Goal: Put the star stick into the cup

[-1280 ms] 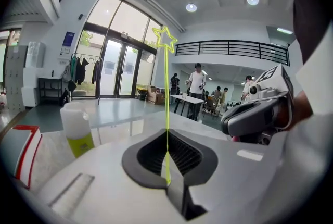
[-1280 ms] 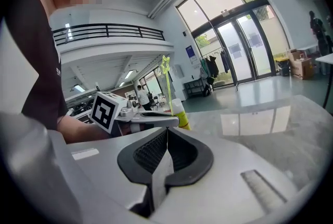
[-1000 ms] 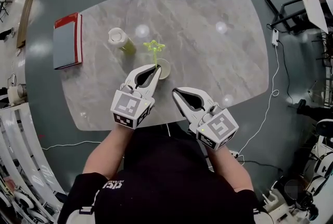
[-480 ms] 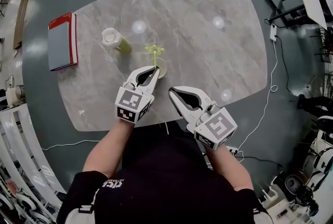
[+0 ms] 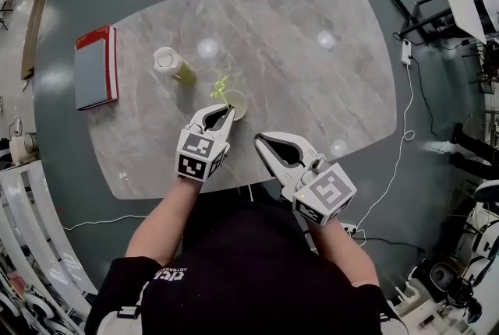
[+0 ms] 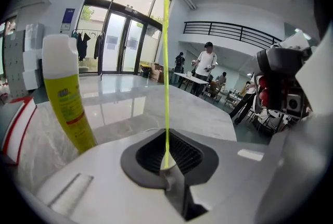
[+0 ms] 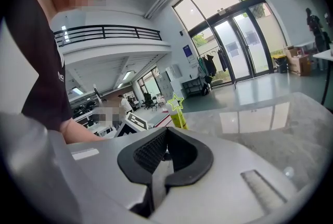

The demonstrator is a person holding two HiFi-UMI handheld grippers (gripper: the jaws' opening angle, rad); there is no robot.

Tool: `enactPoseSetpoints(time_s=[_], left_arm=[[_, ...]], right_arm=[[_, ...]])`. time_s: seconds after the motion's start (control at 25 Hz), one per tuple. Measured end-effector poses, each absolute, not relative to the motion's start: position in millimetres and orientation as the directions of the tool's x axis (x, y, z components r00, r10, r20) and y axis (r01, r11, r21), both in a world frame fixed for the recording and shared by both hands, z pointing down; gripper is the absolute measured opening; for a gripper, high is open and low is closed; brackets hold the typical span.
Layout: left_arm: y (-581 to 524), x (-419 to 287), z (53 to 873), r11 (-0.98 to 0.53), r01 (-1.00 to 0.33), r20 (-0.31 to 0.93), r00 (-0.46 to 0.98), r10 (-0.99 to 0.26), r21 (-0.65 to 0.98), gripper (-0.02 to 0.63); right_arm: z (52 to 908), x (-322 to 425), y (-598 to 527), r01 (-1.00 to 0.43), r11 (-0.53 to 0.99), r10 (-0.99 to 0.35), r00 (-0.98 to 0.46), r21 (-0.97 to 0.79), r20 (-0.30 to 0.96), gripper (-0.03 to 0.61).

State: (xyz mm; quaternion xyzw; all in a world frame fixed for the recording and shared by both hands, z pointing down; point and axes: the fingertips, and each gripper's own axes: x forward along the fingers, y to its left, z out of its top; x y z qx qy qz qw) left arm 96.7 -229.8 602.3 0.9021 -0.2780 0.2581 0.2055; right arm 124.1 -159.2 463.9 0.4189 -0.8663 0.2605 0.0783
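Observation:
The thin yellow-green star stick (image 5: 221, 87) stands with its lower end in the small pale cup (image 5: 237, 104) on the marble table (image 5: 312, 53), its star leaning left. My left gripper (image 5: 231, 111) is at the cup's near rim. In the left gripper view the stick (image 6: 166, 61) rises straight from between the jaw tips of the left gripper (image 6: 167, 163), which still pinch it as the jaws start opening. My right gripper (image 5: 260, 140) hangs shut and empty near the table's front edge, to the cup's right. In the right gripper view the star (image 7: 175, 101) shows beyond the right gripper (image 7: 164, 158).
A yellow bottle with a white cap (image 5: 171, 62) stands just left of the cup, also in the left gripper view (image 6: 65, 98). A red-edged grey book (image 5: 97, 67) lies at the table's left end. Cables run over the floor on the right.
The star has dropped lower and tipped to the left. My left gripper has drawn slightly back toward me with it. The right gripper has barely moved.

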Motion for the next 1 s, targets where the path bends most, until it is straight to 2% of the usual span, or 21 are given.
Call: enactPoseSetpoints(time_s=[0.12,0.4,0.52,1.0], left_arm=[[-229,96,606,-0.755,-0.613,0.602,0.7,-0.383,0.232,0.027],[-230,95,602,-0.752,-0.62,0.606,0.693,-0.391,0.224,0.099],[-232,89,596,-0.736,-0.643,0.601,0.68,-0.421,0.212,0.153],[-240,51,574,-0.641,-0.754,0.586,0.588,-0.557,0.148,0.258]], right_arm=[[462,125,-159,-0.763,0.514,-0.687,-0.64,-0.392,0.345,0.015],[456,121,-156,-0.759,0.52,-0.688,-0.644,-0.392,0.333,0.016],[452,121,-153,-0.758,0.523,-0.69,-0.645,-0.39,0.329,0.015],[435,114,-142,-0.731,0.567,-0.672,-0.677,-0.379,0.3,0.016]])
